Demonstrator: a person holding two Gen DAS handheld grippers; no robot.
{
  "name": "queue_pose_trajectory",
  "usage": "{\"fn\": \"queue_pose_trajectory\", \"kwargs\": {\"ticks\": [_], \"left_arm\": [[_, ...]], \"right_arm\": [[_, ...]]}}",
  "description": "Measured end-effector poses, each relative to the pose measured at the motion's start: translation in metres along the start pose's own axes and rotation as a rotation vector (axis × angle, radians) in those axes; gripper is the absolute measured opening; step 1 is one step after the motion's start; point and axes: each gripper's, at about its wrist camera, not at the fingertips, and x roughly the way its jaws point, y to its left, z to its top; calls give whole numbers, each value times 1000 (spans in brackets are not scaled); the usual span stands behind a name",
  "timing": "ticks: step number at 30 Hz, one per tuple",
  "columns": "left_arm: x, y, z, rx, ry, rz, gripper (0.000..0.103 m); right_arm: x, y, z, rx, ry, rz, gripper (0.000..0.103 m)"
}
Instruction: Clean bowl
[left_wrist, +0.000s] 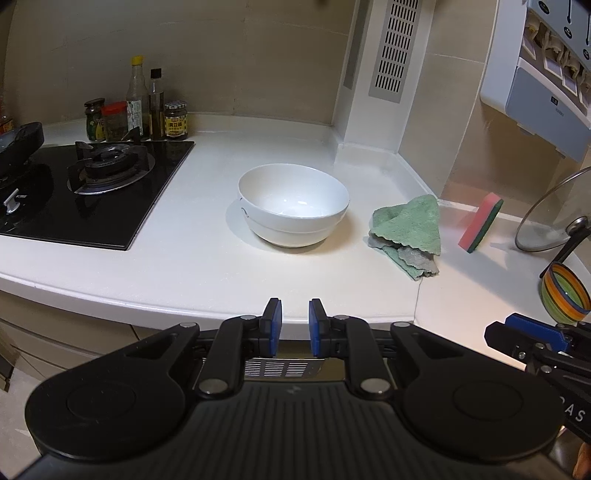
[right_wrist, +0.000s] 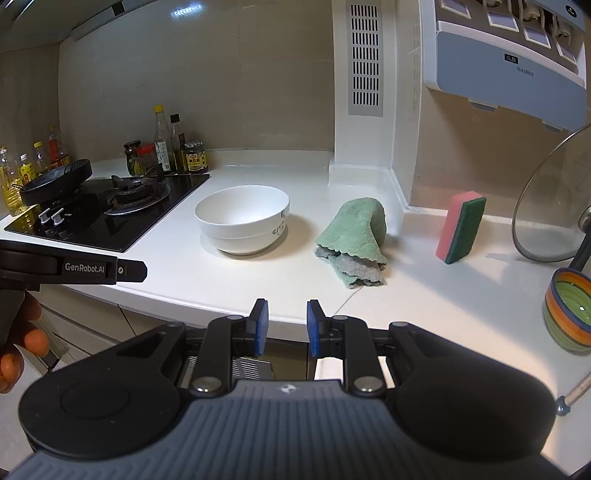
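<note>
Both wrist cameras sit just off the front edge of the surface (left_wrist: 207, 258), looking forward and slightly down across it toward the back wall. The right view stands further right; both share the bowl (left_wrist: 293, 205), cloth (left_wrist: 408, 229) and hob (left_wrist: 92, 192).

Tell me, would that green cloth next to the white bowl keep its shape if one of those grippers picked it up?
Probably not. The green cloth lies crumpled in soft folds with a wavy edge, so it would likely droop and hang from the pinch point. It looks thin, so probably light. Its fuzzy surface should grip well against the right gripper, whose jaws stand open over the counter edge.
</note>
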Motion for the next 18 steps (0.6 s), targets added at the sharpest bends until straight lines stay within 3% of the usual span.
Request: {"fn": "queue_pose_trajectory", "kwargs": {"ticks": [18], "left_arm": [[11, -4, -2, 22, 27, 13, 20]], "right_arm": [[4, 2, 1, 2, 15, -13, 19]]}}
